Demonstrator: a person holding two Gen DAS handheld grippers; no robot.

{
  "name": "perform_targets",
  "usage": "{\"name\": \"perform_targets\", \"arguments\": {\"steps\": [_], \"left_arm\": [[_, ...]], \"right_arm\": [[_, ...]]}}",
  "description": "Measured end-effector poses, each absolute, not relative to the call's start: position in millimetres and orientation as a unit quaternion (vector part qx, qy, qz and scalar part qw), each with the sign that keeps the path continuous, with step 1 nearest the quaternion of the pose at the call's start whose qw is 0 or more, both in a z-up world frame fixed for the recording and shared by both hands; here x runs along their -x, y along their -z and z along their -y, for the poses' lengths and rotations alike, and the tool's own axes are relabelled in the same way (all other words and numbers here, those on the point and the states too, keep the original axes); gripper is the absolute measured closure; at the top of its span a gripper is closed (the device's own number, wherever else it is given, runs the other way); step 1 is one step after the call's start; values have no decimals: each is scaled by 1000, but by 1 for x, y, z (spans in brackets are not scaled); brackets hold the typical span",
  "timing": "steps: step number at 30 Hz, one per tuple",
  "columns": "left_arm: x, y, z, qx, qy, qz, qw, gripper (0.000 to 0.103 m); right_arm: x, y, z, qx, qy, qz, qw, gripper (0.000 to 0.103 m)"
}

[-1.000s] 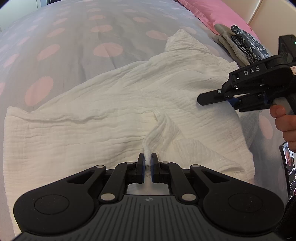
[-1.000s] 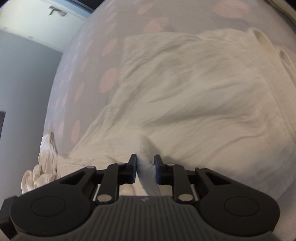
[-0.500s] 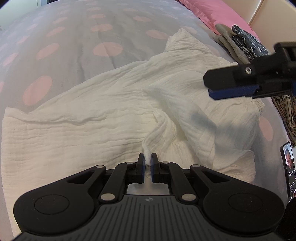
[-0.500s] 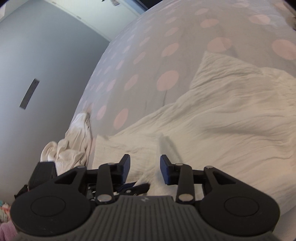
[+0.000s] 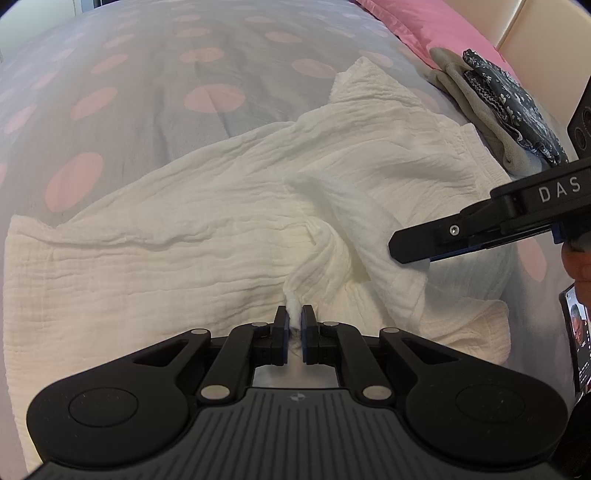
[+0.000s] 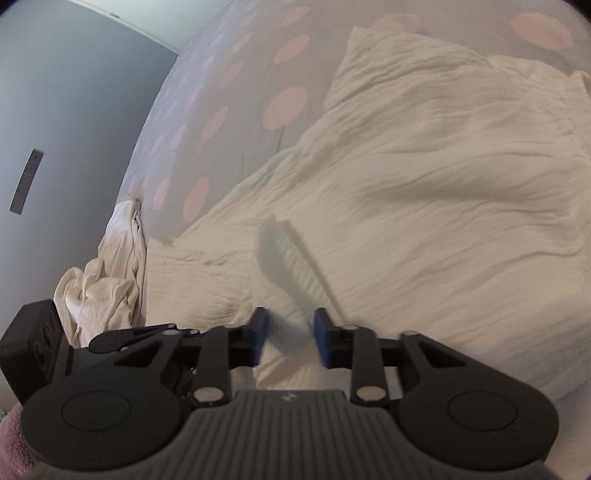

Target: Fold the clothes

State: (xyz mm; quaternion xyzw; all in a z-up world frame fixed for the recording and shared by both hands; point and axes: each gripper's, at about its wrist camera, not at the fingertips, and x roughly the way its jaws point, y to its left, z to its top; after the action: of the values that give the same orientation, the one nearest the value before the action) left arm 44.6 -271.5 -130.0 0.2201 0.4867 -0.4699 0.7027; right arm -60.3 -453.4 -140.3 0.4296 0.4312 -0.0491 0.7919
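- Since half a second ago, the right gripper (image 5: 413,254) has dropped lower over the white garment (image 5: 221,236), and "DAS" on its side now reads clearly; its jaws stand well apart with nothing between them, as before.
- The left gripper (image 5: 294,325) stays clamped on a pinched ridge of the garment, jaws nearly closed with a tuft of fabric between them.
- The garment lies spread on the bedspread (image 5: 147,74), its long axis running from near left to far right in the left wrist view, a corner pointing toward the far right.
- The bedspread is grey with pink dots; a pink pillow (image 5: 436,22) sits at the far end.
- Folded grey and dark patterned cloths (image 5: 495,96) lie just beyond the garment.
- A crumpled cream cloth (image 6: 107,273) hangs at the bed's edge, probably another garment.
- A phone (image 5: 578,332) lies at right.
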Motion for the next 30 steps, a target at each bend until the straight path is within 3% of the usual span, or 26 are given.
{"name": "perform_targets", "arguments": {"steps": [3, 10, 12, 14, 19, 21, 24, 26, 30], "left_arm": [[-46, 130, 271, -219, 470, -487, 703, 99], [-44, 125, 272, -216, 476, -484, 702, 99], [-44, 122, 273, -211, 482, -484, 700, 99], [-45, 117, 273, -200, 489, -484, 698, 99], [-48, 99, 277, -161, 520, -480, 687, 99], [-51, 94, 279, -146, 527, -486, 681, 99], [-55, 87, 284, -127, 530, -495, 677, 99], [-57, 82, 289, -115, 531, -497, 677, 99], [-56, 73, 305, -107, 535, -495, 676, 100]], "right_arm": [[60, 133, 452, -410, 60, -428, 803, 92], [64, 111, 452, -308, 128, -417, 845, 93], [66, 104, 453, -277, 149, -413, 855, 79], [67, 98, 453, -244, 169, -408, 863, 73], [75, 87, 448, -204, 167, -402, 877, 72], [83, 85, 437, -203, 135, -410, 879, 59], [97, 87, 418, -178, 89, -423, 884, 51], [108, 92, 402, -148, 70, -432, 887, 37], [124, 114, 383, -117, 60, -445, 886, 41]]}}
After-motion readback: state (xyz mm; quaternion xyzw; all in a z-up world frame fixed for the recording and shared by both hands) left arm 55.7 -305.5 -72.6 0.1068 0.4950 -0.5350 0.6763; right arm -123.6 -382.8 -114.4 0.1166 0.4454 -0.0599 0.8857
